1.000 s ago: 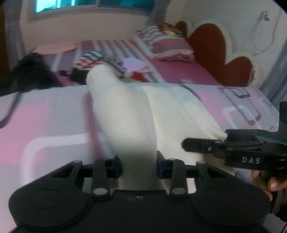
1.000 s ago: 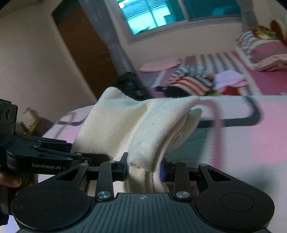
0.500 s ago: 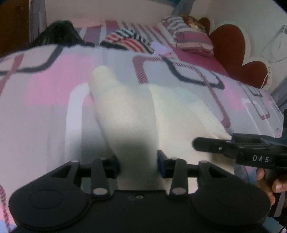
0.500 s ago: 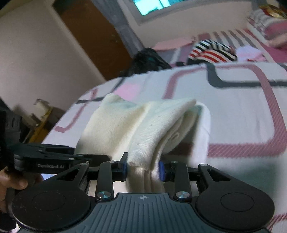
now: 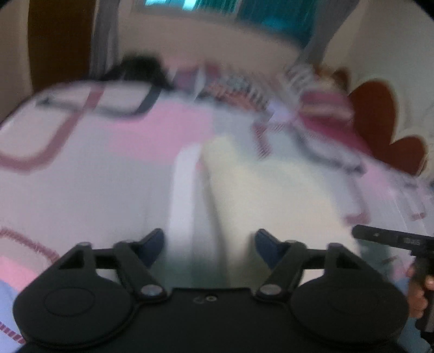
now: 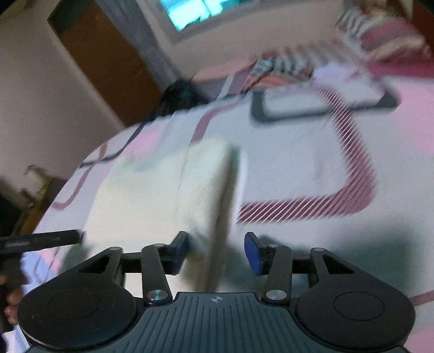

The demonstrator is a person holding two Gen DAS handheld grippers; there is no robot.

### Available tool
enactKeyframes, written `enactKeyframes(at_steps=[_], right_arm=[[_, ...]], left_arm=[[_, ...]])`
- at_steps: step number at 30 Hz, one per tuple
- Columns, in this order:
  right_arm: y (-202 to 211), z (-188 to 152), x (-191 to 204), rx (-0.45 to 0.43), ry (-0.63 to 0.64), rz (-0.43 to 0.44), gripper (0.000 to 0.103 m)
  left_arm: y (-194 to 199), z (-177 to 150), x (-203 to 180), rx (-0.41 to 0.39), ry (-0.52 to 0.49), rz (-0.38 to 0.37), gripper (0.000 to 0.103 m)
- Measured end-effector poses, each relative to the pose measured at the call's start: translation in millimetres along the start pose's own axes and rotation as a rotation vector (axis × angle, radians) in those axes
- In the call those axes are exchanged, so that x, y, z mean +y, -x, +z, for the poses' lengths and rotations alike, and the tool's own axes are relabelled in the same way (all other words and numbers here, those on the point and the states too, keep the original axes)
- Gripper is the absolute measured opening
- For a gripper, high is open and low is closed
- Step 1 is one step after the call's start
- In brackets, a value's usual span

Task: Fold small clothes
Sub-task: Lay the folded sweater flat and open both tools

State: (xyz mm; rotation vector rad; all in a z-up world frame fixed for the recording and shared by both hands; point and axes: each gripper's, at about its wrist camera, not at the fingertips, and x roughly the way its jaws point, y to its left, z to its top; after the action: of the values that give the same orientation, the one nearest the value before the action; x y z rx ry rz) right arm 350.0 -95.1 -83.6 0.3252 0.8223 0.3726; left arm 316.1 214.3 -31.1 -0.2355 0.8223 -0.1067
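Left wrist view, heavily blurred. The left hand-held gripper (image 5: 210, 245) has its blue-padded fingers (image 5: 152, 245) spread wide, holding nothing. A cream knitted garment (image 5: 268, 195) lies flat on the bed (image 5: 81, 176), which is covered by a sheet printed with pink and dark rounded rectangles; the near edge of the garment reaches the gap between the fingers, closer to the right one. At the right edge the tip of the right hand-held gripper (image 5: 360, 235) appears as a black bar just beside the near right corner of the garment, with the right hand (image 5: 419, 296) on its grip. Farther up the bed lie a heap of striped clothes (image 5: 236, 87), a dark object (image 5: 141, 66) and a pillow (image 5: 322, 106), before a red scalloped headboard (image 5: 379, 119).

Right wrist view. The right hand-held gripper (image 6: 215, 252) likewise stands spread, its blue pads (image 6: 253, 252) apart and gripping nothing. The folded cream garment (image 6: 162, 195) rests on the sheet (image 6: 298, 168) ahead and left of centre, its near right corner beside the left finger; whether they touch cannot be told. The left hand-held gripper (image 6: 78, 235) enters from the left edge as a dark bar at the near left corner of the garment, with the left hand (image 6: 12, 301) below it. A brown door (image 6: 103, 62) and a window (image 6: 200, 12) stand behind.
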Motion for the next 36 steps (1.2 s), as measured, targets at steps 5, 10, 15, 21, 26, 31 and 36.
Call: enactKeyframes(at_steps=[5,10,15,21,26,31,36], right_arm=[[14.1,6.5,37.7,-0.061,0.186,0.044,0.030],[-25.7,-11.8,62.8,0.086,0.402,-0.057,0.017],[-21.1,-11.7,53.1,0.093,0.363,-0.045,0.018],[24.7,-50.1,68.8,0.100,0.436,0.006,0.018],[29.9,-94.6,84.6,0.129,0.548,-0.047,0.018],[12.7,-100.8,71.6,0.147,0.502,-0.080,0.018],[12.6,-99.6,73.8,0.153,0.494,-0.121,0.021]], left_arm=[[-4.0,0.5,-58.2,-0.004,-0.183,-0.007,0.058],[-43.1,-24.3,-85.8,0.114,-0.253,-0.009,0.058],[-27.9,-34.5,-103.4,0.091,-0.290,0.036,0.059],[17.6,-75.4,-101.9,0.031,-0.216,0.084,0.060],[27.6,-107.4,-100.0,0.061,-0.160,0.107,0.060],[18.5,-113.0,-99.3,0.075,-0.160,0.140,0.063],[27.7,-123.9,-112.0,0.095,-0.213,0.195,0.060]])
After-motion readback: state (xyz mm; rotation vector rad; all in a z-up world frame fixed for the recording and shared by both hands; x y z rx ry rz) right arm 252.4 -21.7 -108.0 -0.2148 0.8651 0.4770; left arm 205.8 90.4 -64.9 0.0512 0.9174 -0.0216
